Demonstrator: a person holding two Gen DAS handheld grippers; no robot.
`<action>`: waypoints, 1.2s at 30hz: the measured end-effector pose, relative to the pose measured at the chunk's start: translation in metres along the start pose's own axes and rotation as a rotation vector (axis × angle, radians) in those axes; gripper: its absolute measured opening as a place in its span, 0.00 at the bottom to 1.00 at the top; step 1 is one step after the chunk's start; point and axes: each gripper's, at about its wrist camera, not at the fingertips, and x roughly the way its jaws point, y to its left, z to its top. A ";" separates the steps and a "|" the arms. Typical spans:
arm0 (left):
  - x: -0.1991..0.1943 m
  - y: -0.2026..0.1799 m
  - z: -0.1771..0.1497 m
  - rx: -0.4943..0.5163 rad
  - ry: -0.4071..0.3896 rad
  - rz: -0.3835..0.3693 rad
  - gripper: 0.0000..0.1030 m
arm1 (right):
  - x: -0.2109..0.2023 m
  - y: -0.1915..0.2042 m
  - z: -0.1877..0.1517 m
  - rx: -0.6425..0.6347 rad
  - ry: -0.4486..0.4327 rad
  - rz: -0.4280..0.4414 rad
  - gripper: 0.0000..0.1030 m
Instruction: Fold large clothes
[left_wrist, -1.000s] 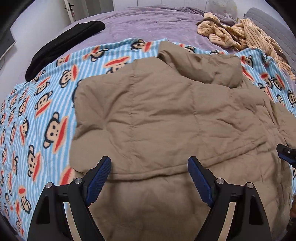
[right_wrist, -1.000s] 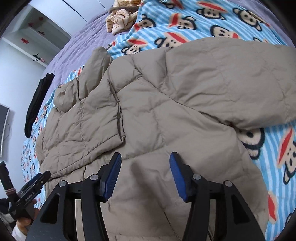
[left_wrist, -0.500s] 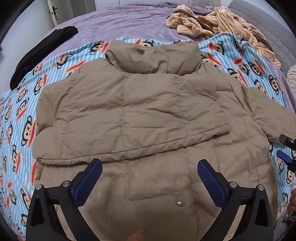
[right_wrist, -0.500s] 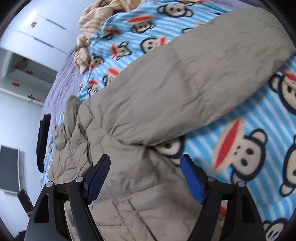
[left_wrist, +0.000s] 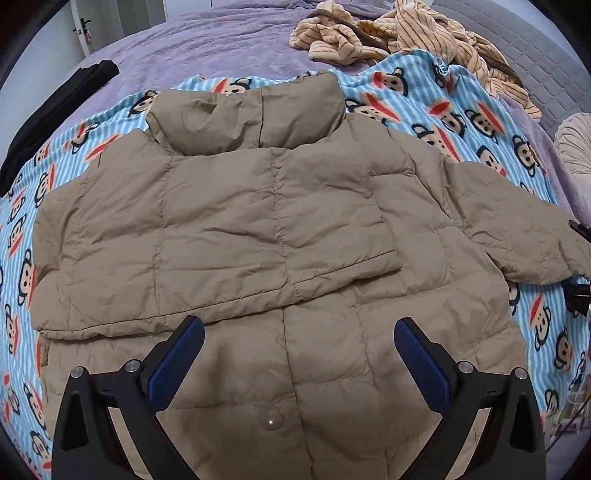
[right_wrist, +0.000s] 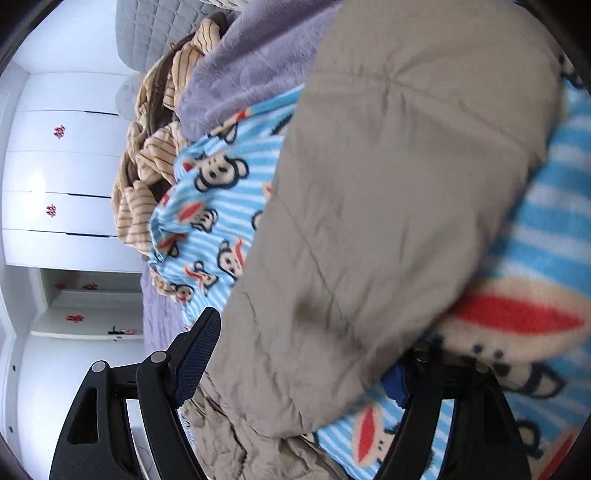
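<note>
A tan puffer jacket (left_wrist: 258, 221) lies spread on a monkey-print blanket (left_wrist: 436, 110), collar away from me. One sleeve is folded across its chest. The other sleeve (left_wrist: 517, 236) stretches out to the right. My left gripper (left_wrist: 299, 332) hovers open above the jacket's lower front, near a snap button (left_wrist: 270, 420), with nothing between its fingers. In the right wrist view my right gripper (right_wrist: 306, 350) is rolled sideways and open, with the outstretched sleeve (right_wrist: 388, 184) lying between its jaws. One pad (right_wrist: 197, 354) shows clearly; the sleeve mostly hides the other.
A striped beige garment (left_wrist: 406, 33) is heaped at the far end of the purple bedspread (left_wrist: 207, 40). Black clothing (left_wrist: 55, 99) lies at the far left. White wardrobe doors (right_wrist: 62, 170) stand beyond the bed. A grey headboard (left_wrist: 546, 51) is on the right.
The left gripper has swung round and now faces the jacket squarely from its hem. The right gripper went out to the extended sleeve, rolled sideways, and now has the sleeve between its fingers.
</note>
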 end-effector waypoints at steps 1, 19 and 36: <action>0.000 -0.001 0.002 -0.003 -0.004 -0.002 1.00 | 0.000 0.004 0.006 0.005 -0.008 0.021 0.78; -0.024 0.065 0.034 -0.144 -0.126 0.069 1.00 | 0.067 0.205 -0.053 -0.533 0.073 0.120 0.08; -0.002 0.150 0.019 -0.280 -0.114 0.101 1.00 | 0.213 0.204 -0.326 -1.285 0.424 -0.127 0.08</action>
